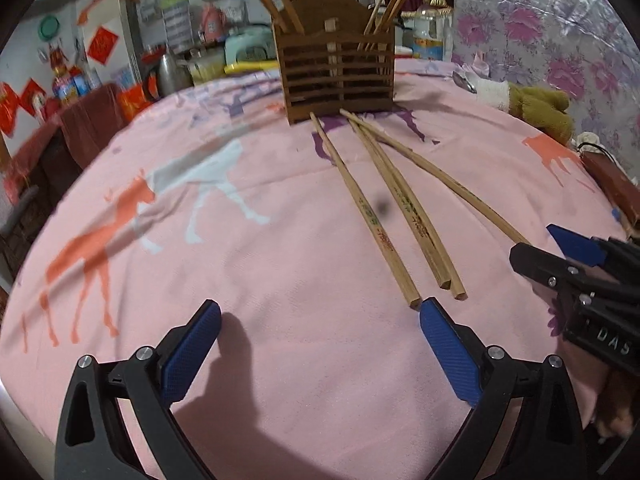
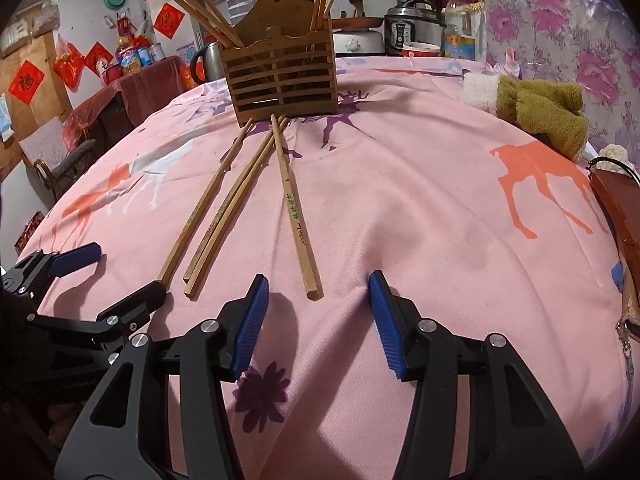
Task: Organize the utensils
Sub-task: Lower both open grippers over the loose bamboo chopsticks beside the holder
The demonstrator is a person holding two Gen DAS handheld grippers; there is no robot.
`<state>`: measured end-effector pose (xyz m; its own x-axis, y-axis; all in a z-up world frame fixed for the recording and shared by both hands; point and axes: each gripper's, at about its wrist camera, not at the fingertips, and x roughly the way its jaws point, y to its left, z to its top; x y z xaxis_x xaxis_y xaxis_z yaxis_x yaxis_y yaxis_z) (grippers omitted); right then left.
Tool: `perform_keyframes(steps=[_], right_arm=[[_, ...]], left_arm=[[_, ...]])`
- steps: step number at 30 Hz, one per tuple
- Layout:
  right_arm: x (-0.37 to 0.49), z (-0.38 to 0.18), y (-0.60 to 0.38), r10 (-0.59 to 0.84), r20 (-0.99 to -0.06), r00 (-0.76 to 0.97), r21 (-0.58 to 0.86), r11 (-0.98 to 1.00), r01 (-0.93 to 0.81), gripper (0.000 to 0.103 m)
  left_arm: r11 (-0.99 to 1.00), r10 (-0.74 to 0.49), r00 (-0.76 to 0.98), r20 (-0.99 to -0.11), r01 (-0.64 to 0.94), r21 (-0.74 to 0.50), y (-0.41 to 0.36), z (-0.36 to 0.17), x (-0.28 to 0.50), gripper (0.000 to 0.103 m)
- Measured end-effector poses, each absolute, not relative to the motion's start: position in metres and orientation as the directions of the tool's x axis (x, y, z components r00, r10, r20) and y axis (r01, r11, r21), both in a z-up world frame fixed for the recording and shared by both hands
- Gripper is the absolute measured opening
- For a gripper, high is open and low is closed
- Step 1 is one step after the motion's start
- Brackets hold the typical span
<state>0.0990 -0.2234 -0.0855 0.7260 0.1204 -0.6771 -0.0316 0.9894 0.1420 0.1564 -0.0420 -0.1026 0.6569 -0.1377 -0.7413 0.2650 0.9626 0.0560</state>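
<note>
Currently, four loose chopsticks lie on the pink cloth (image 2: 420,184) in front of the wooden slatted holder (image 2: 280,84), which already carries several upright sticks in its two compartments. Their far tips converge at the holder's base; their near ends fan out toward the grippers, so each long axis runs roughly away from both cameras.

The right gripper (image 2: 316,320) is spread wide and holds nothing. The right-most chopstick (image 2: 294,208) ends just ahead of the left pad, slightly left of the gap. The right gripper is judged the nearer one to this stick; a small shift left and forward would bring the stick end between the pads.

The left gripper (image 1: 320,356) is also spread and empty. The left-most chopstick (image 1: 368,216) ends just beside its right pad. The middle pair (image 1: 416,216) lies touching along most of its length, which may make a single pick harder.

In the left wrist view, the right-most stick's near end is hidden behind the right gripper's finger. The holder's interior and the divider depth cannot be made out. A dark smudge on the left lens covers part of one stick.
</note>
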Motion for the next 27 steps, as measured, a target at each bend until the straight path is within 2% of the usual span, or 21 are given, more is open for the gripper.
perform_keyframes(steps=[3, 5, 8, 12, 14, 15, 17, 21, 24, 27], right_arm=[[0.099, -0.086, -0.224, 0.125, -0.676, 0.726, 0.150, 0.988, -0.031, 0.053], [0.099, -0.086, -0.224, 0.127, -0.675, 0.727, 0.152, 0.988, -0.031, 0.053], [0.099, -0.086, -0.224, 0.128, -0.675, 0.727, 0.153, 0.988, -0.032, 0.053], [0.098, -0.086, -0.223, 0.128, -0.673, 0.729, 0.151, 0.988, -0.034, 0.054], [0.097, -0.087, -0.223, 0.127, -0.671, 0.731, 0.150, 0.988, -0.035, 0.054], [0.096, -0.087, -0.222, 0.128, -0.670, 0.732, 0.150, 0.988, -0.035, 0.055], [0.096, -0.088, -0.222, 0.134, -0.667, 0.733, 0.154, 0.987, -0.040, 0.056], [0.094, -0.089, -0.216, 0.142, -0.661, 0.737, 0.136, 0.988, -0.069, 0.067], [0.093, -0.091, -0.208, 0.158, -0.660, 0.734, 0.109, 0.987, -0.115, 0.083], [0.094, -0.091, -0.207, 0.179, -0.663, 0.726, 0.119, 0.984, -0.134, 0.089]], left_arm=[[0.968, -0.157, 0.624, -0.765, 0.252, 0.006, -0.038, -0.103, 0.162, 0.099], [0.969, -0.142, 0.625, -0.768, 0.247, 0.022, -0.041, -0.103, 0.163, 0.099], [0.978, -0.029, 0.649, -0.760, 0.175, 0.113, -0.041, -0.099, 0.170, 0.099], [0.995, 0.070, 0.652, -0.755, 0.013, 0.103, 0.001, -0.098, 0.182, 0.098], [0.999, 0.013, 0.658, -0.753, 0.020, 0.035, 0.018, -0.098, 0.177, 0.097], [0.998, -0.061, 0.665, -0.744, 0.043, -0.043, 0.027, -0.097, 0.172, 0.097], [0.997, -0.072, 0.678, -0.732, 0.043, -0.058, 0.030, -0.100, 0.166, 0.097], [0.994, 0.009, 0.724, -0.690, 0.067, 0.083, 0.013, -0.104, 0.156, 0.098], [0.994, -0.018, 0.718, -0.696, 0.090, 0.067, 0.010, -0.103, 0.158, 0.096], [0.994, -0.043, 0.707, -0.706, 0.103, 0.043, 0.008, -0.102, 0.158, 0.092]])
